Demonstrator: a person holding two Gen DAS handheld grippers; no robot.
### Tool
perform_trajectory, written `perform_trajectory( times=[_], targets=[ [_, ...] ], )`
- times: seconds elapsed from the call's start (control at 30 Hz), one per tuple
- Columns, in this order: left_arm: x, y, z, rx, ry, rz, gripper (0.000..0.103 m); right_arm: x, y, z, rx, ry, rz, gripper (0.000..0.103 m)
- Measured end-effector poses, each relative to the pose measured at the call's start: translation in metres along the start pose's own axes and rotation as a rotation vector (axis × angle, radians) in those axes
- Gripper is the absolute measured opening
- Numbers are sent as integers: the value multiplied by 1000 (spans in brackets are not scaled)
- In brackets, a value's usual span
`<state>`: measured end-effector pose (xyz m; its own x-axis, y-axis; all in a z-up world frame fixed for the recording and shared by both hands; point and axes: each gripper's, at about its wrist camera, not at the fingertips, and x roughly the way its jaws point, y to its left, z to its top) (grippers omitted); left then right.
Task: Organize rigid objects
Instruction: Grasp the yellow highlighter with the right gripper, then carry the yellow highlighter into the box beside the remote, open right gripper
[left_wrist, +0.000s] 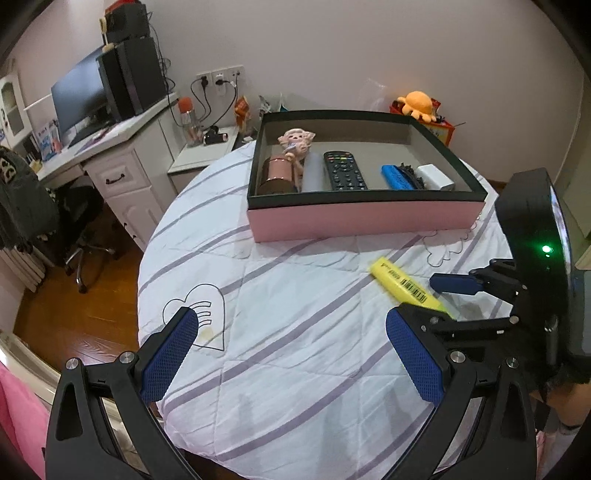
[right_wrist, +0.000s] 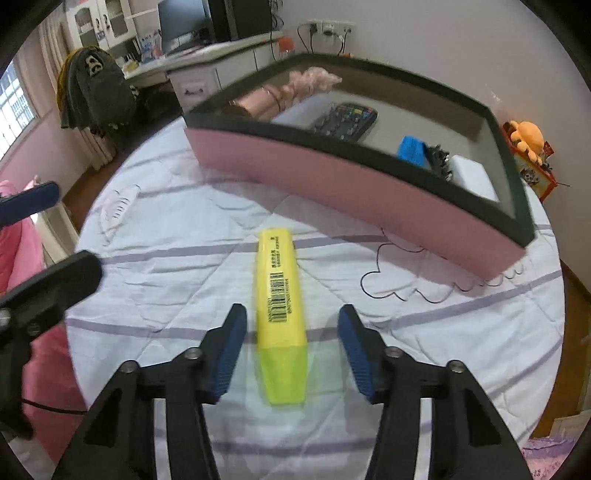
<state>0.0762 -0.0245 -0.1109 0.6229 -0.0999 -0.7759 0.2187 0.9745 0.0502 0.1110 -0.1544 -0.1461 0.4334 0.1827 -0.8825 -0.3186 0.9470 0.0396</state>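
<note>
Here: round table (left_wrist: 295, 369), striped cloth; white desk (left_wrist: 122, 147) behind.

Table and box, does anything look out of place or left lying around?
Yes: the yellow highlighter lies alone on the striped tablecloth, outside the pink box that holds the remote and other items. The right tool straddles it without touching.

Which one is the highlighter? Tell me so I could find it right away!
Find the big pink box with the dark rim on the round table with the striped cloth. In front of the box, outside it, one thing lies alone on the cloth: the highlighter. It is bright yellow, flat, with a black barcode on top, and lies between the right gripper's blue pads, untouched.
</note>
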Motion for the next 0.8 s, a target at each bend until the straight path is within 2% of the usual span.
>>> perform_trajectory(
  times=[0.03, 0.1, 0.13, 0.4, 0.47, 0.57, 0.8],
  targets=[
    [1, 2, 0, -4, 2, -1, 103, 3, 1, 1, -3, 5, -6, 46],
    [3, 4, 0, -7, 2, -7, 103, 4, 1, 3, -2, 1, 12, 35],
    [4, 5, 1, -8, 2, -10, 103, 5, 1, 5, -2, 8, 22, 32],
    [13, 8, 4, -17, 6, -45, 103, 4, 4, 7, -14, 34, 3, 27],
    [11, 10, 7, -27, -8, -52, 103, 2, 3, 8, -8, 18, 7, 27],
    [5, 15, 15, -43, -43, -58, 103, -6, -4, 9, 34, -10, 64, 27],
    [-4, 25, 43, -87, -115, -68, 103, -52, -23, 33, 111, -153, 98, 27]
  ],
)
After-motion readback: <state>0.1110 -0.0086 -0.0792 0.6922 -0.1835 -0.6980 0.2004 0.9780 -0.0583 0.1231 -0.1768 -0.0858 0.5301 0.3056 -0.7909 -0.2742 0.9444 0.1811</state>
